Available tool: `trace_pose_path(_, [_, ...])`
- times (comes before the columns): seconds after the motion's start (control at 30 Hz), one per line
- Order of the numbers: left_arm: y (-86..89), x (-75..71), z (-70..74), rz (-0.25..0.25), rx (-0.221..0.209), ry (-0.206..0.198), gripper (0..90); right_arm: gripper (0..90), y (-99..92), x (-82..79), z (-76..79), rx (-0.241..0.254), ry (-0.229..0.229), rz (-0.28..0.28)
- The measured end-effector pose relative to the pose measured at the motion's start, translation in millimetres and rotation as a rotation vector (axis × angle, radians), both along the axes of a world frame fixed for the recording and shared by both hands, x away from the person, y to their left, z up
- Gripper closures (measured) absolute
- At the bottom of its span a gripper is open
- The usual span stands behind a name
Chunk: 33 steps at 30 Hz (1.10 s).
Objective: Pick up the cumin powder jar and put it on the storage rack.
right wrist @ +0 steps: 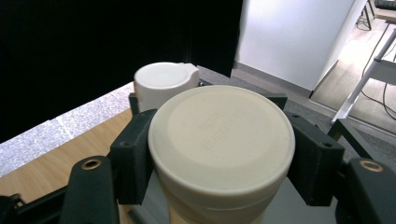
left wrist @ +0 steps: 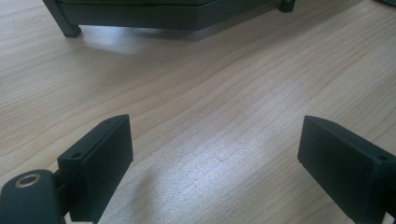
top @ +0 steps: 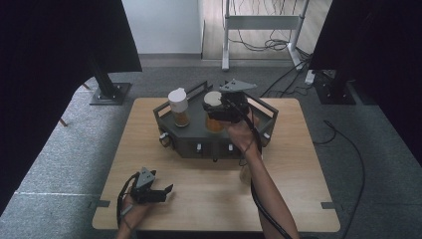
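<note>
Currently the right hand-held gripper (top: 219, 110) is clamped on a jar (right wrist: 222, 140) just below its cream lid, one black pad pressed to each side, as the right gripper view shows. From the high view the jar is seen over the dark rack (top: 191, 142) at the far side of the worktop (top: 209, 199), to the right of a second jar (top: 179, 107) with a white cap that stands in the rack; whether the held jar's base rests on the rack or hangs just above it cannot be told. The left hand-held gripper (top: 166, 191) is held low over the near left of the worktop, its jaws wide apart with nothing between them but bare wood. A slip is judged the main risk: the grip is taken high on a smooth round wall, so a tilt of the wrist could let the jar swing or slide out of the pads. The neighbouring jar stands near, and it could be knocked over by a sideways drift. The rack's raised rail could also be caught by the jar's base if it is carried too low.
</note>
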<state>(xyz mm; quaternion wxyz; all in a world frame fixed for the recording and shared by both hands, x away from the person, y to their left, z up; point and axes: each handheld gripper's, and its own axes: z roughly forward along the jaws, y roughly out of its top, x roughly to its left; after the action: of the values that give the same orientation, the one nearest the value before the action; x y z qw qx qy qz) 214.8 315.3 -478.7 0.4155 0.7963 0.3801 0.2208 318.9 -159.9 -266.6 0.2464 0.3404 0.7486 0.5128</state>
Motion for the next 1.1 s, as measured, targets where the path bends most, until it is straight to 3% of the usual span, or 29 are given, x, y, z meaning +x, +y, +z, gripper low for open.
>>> trace_pose_path(0.43, [0.9, 0.8, 0.1, 0.001, -0.005, 0.005, 10.2, 33.2, 5.2, 21.2, -14.9, 0.005, 0.009, -0.075])
trace_pose_path(0.77, [1.4, 0.5, -0.1, -0.001, -0.006, 0.002, 10.2, 33.2, 16.2, 27.4, -28.2, -0.021, -0.002, -0.075])
trace_pose_path(1.1, [1.5, 0.3, -0.3, -0.003, -0.007, 0.001, 10.2, 33.1, 24.0, 32.8, -36.3, -0.027, 0.019, -0.061])
